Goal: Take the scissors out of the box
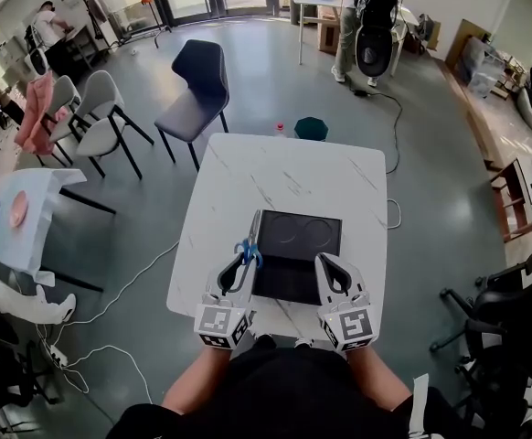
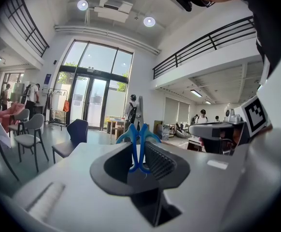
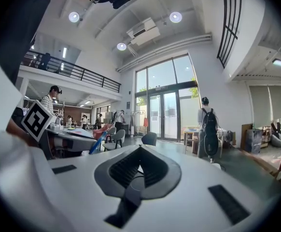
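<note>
Blue-handled scissors [image 1: 249, 248] are held above the white marble table [image 1: 239, 172], blades pointing away along the left edge of the flat black box [image 1: 298, 254]. My left gripper [image 1: 244, 258] is shut on the handles. In the left gripper view the blue scissors [image 2: 139, 149] stand upright between the ridged pads of the left gripper [image 2: 139, 151], with the blades rising behind. My right gripper [image 1: 326, 263] hovers at the box's near right corner. In the right gripper view the right gripper [image 3: 140, 151] has its tips together and nothing between them. A blue part of the scissors [image 3: 98, 141] shows at its left.
A dark chair [image 1: 196, 90] stands beyond the table's far left corner, with a small green stool [image 1: 311, 128] at the far edge. Grey chairs [image 1: 97, 117] and a second table [image 1: 24, 218] are at the left. Cables [image 1: 111, 309] trail on the floor.
</note>
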